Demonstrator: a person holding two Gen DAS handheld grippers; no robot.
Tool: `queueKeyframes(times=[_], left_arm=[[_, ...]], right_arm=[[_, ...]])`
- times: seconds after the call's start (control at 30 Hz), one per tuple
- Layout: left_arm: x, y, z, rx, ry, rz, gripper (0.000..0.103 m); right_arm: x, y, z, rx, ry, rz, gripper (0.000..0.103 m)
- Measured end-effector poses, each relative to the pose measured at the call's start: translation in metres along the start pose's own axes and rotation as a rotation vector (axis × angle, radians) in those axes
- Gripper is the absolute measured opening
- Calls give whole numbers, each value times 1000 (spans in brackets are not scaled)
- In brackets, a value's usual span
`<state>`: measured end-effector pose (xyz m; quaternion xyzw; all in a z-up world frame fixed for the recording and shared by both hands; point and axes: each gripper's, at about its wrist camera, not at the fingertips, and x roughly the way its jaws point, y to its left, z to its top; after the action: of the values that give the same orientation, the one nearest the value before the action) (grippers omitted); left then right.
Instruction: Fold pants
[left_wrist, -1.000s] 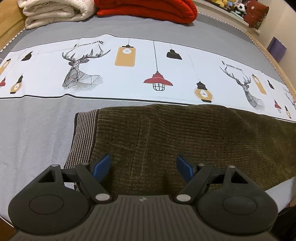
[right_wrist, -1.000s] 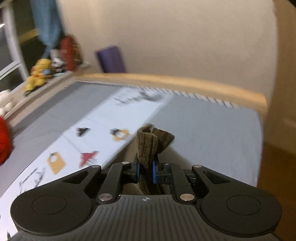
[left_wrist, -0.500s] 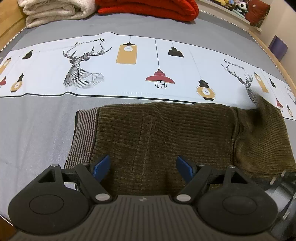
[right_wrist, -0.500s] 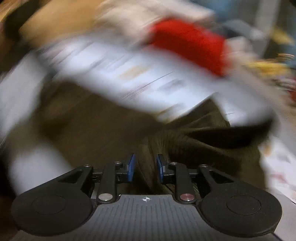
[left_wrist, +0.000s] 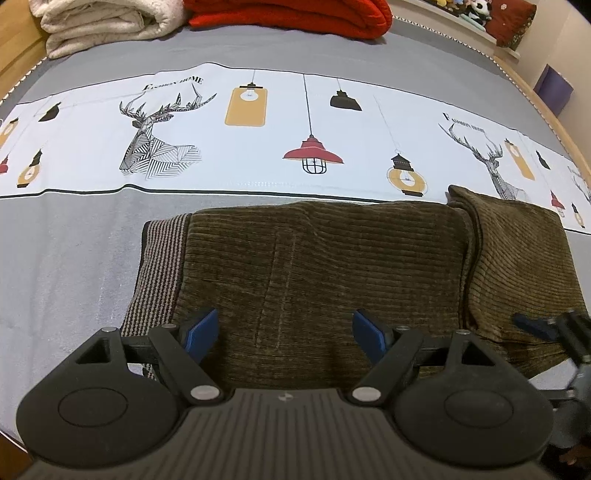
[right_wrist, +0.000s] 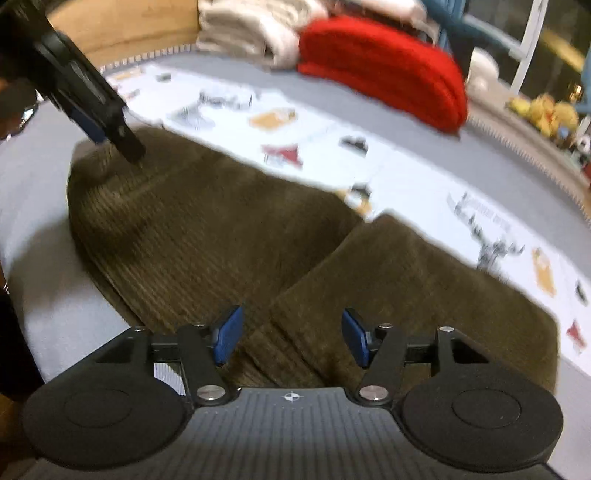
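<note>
Pants (left_wrist: 332, 266), one pair, brown corduroy, lie on the bed (left_wrist: 66, 266), legs folded over at the right. Left tool (left_wrist: 284, 330) gapes wide above the seat, gripping nothing. Right tool (right_wrist: 291, 336) is opening, cloth lying loose between its pads, released. Both tilt downward.

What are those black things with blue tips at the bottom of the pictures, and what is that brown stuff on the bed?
They are two grabbing tools, one in each of a person's hands. Each carries a camera, so each picture looks out over its own fingers. The left gripper is open above brown pants lying on a bed. The right gripper is just opening; the leg end it folded over lies loose between its fingers. Neither holds anything. Folded blankets sit farther back.
</note>
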<state>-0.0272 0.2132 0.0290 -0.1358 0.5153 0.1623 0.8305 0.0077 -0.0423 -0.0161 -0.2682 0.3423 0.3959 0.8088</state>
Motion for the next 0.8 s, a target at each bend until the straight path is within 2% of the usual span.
queueKeyframes(times=[0.13,0.2,0.3,0.37,0.43,0.5,0.57,0.6,0.67,0.7,0.73,0.8], left_arm=[[-1,3,0,-9,-1,-3,84],[-2,6,1,-12,-5,-4,84],[-4,12,1,-23,-8,-6,84],[-6,16,1,-31,-13,-7,84],[-7,19,0,-38,-14,-8,84],[-8,19,-1,-35,-13,-8,84],[-8,18,0,-31,-12,-5,84],[-8,18,0,-31,-11,-5,84],[-7,15,1,-35,-10,-7,84],[-7,13,2,-36,-8,-9,84],[-6,9,2,-34,-5,-10,84],[-3,1,3,-23,0,-12,84]], right_arm=[[27,15,-6,-68,77,-8,62],[39,21,-10,-125,116,-58,48],[35,10,-4,-59,97,-48,28],[18,-4,4,4,20,-76,24],[-12,-20,12,104,-116,-140,20],[-47,-27,16,146,-279,-155,14],[-71,-19,11,98,-393,-122,14],[-73,-13,8,64,-400,-69,15],[-65,6,-3,-41,-346,25,15],[-55,17,-9,-97,-289,69,16],[-40,27,-15,-159,-194,114,16],[-12,43,-33,-271,-26,71,16]])
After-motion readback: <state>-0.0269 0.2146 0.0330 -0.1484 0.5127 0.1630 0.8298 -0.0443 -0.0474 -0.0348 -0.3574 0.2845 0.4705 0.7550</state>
